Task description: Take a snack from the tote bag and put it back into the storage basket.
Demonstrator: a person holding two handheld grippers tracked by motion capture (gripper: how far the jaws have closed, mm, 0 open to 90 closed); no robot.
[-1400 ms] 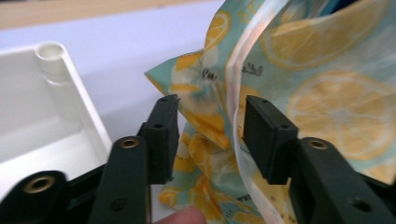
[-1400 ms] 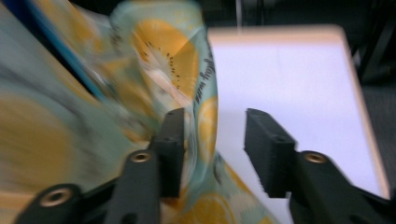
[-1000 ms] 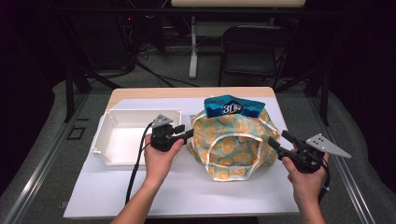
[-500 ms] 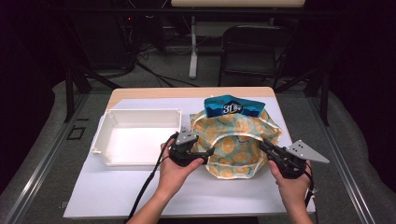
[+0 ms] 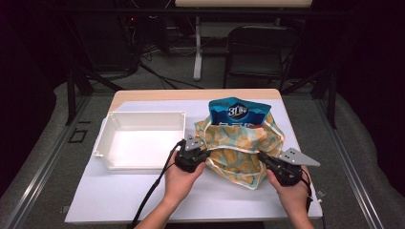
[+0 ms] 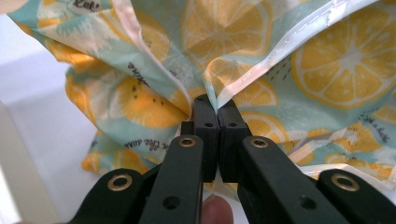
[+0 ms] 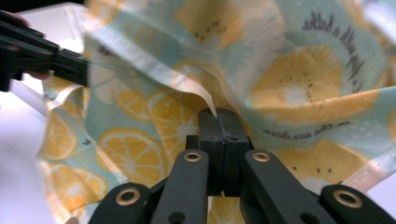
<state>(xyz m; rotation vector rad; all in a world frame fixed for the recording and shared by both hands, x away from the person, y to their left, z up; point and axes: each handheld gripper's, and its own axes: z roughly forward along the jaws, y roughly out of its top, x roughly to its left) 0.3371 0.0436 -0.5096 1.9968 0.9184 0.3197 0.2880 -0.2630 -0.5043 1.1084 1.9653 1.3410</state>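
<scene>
We have the lemon-print bag (image 5: 239, 145) pinched at both sides: our left gripper (image 5: 203, 155) has its jaws closed on the bag's pale hem, and our right gripper (image 5: 264, 160) is clamped on the opposite edge. The bag sits on the white table (image 5: 119, 195), just right of the white tray (image 5: 138, 143), with a blue snack packet (image 5: 237, 112) sticking up from it.

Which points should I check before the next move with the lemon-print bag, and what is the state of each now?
1. Left tongs shut on the lemon-print bag hem: ok.
2. Right tongs shut on the bag's edge: ok.
3. Blue snack packet sits in the bag, top sticking out: ok.
4. Bag mouth closed over the packet: not ok.
5. White bin stands apart from the bag: ok.
6. Other contents inside the bag: cannot tell.
</scene>
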